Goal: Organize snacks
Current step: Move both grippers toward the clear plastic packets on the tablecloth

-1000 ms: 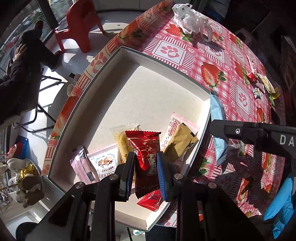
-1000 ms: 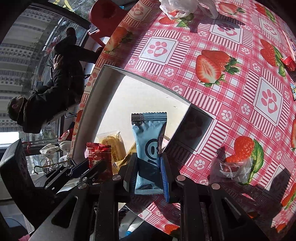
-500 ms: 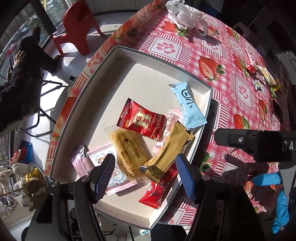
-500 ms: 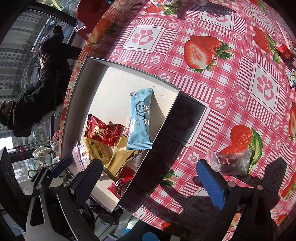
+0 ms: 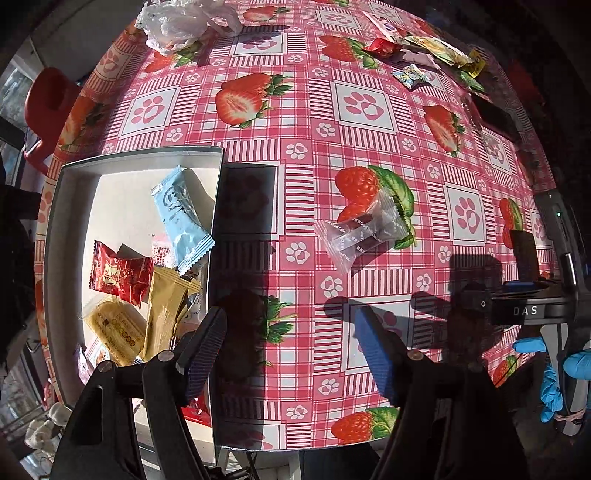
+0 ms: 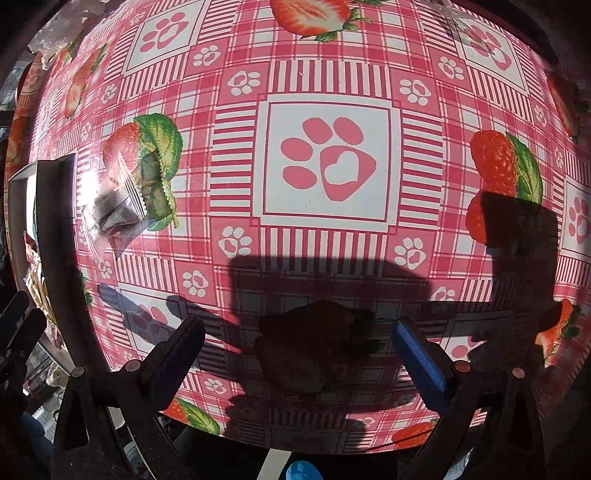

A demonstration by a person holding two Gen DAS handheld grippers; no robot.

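Since half a second ago we have swung both grippers away from the white box and out over the checked surface; a second ago each was clamped on a packet, red in the left, blue in the right. Now our left gripper hangs spread wide with nothing between its pads, and our right gripper is likewise released and bare.

From the left wrist view we see the blue packet lying in the box against its right wall, overlapping the tan packet. The red packet sits just left of them, above a yellow clear-wrapped biscuit. The box's near corner is hidden behind our left finger, and whatever lies at the bottom of the pile is too covered to name.

A clear-wrapped snack lies on the surface, well apart from the box, on a printed strawberry. In the right wrist view the same wrapper glares in the sun and its print is unreadable; only a sliver of the box shows at the left edge.

Far off, a cluster of small snacks lies near the surface's back edge, too small to sort out, and a crumpled plastic bag is cut off at the top.
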